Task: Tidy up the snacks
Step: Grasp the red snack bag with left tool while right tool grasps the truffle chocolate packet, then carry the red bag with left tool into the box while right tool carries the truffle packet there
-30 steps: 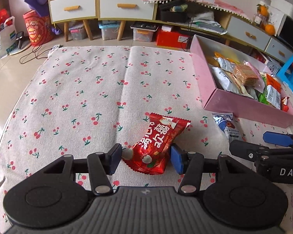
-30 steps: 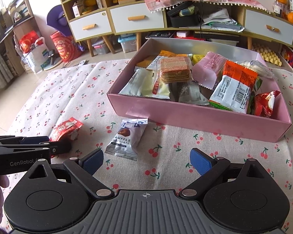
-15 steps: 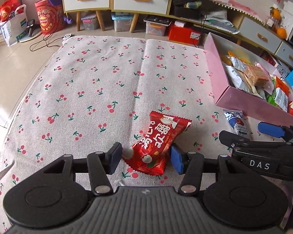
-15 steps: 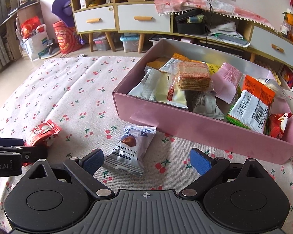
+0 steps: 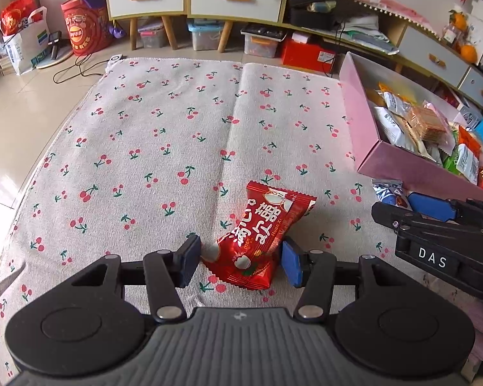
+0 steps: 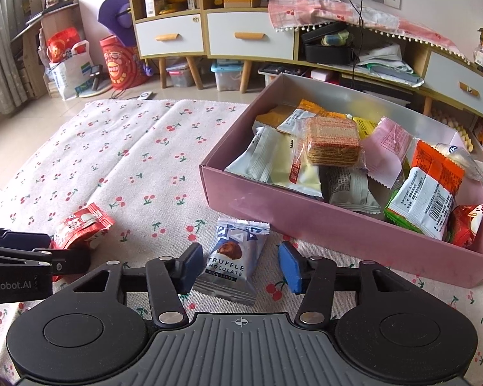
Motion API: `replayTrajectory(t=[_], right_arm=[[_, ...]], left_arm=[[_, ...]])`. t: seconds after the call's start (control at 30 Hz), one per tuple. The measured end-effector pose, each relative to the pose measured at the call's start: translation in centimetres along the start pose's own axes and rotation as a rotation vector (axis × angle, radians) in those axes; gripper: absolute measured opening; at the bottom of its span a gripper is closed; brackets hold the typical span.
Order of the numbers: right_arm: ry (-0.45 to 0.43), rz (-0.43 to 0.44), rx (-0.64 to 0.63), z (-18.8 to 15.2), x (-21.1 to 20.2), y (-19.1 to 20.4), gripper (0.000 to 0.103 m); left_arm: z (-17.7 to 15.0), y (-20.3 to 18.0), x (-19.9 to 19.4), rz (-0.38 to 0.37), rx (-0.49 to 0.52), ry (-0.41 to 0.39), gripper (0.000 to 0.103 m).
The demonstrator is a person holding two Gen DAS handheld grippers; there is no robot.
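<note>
Two snacks lie outside the pink box (image 6: 338, 225), both on the cherry-print cloth (image 5: 145, 135), and each gripper is set over one of them. The left gripper (image 5: 238, 259) has its pads against the sides of the red packet (image 5: 257, 238), pinching its near end while the far end rests on the cloth. The right gripper (image 6: 238, 263) has just been closing its jaws around the chocolate packet (image 6: 233, 257). The left pad sits at the wrapper's edge, but a gap shows at the right pad (image 6: 289, 267), so this is not yet a grip. That packet lies flat just in front of the box's near wall. Inside the box, other wrapped snacks are piled loosely, among them a stack of wafers (image 6: 333, 141) and an orange packet (image 6: 430, 186). Working both tools at once looks like a way to carry the last two pieces over together. Thin, slippery wrappers could slide out of a pinch on the edge alone.
</note>
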State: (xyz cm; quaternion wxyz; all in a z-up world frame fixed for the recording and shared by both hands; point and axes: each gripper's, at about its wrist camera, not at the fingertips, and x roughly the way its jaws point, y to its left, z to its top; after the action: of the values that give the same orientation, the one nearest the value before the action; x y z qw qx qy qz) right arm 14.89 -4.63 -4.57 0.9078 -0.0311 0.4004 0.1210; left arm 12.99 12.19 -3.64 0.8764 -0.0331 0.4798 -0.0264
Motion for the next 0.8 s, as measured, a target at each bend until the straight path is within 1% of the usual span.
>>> replayTrajectory(t=[0.03,0.1,0.3,0.5,0.6,0.8], right_arm=[[0.001,0.003,-0.009,0.0,-0.1,0.0,0.034],[0.01,0.019,-0.013,-0.1,-0.4,0.0,0.027],[0.048,0.08,0.045,0.0,-1.1,-1.1,0.025],[0.096,0.102,0.091,-0.1,-2.2,-2.2,0.025],[0.117,0.113,0.086,-0.5,-2.9,-2.4,0.025],[0.124,0.15,0.118,-0.8,-4.5,-3.8,0.025]], left_arm=[[0.0,0.0,0.0,0.001,-0.001,0.002,0.05],[0.0,-0.1,-0.1,0.003,-0.001,0.006,0.05],[0.1,-0.3,-0.2,-0.014,-0.03,0.031,0.049],[0.0,-0.4,-0.5,-0.032,-0.071,0.056,0.049],[-0.1,-0.6,-0.7,-0.041,-0.081,0.064,0.049],[-0.2,-1.2,-1.3,-0.063,-0.086,0.065,0.049]])
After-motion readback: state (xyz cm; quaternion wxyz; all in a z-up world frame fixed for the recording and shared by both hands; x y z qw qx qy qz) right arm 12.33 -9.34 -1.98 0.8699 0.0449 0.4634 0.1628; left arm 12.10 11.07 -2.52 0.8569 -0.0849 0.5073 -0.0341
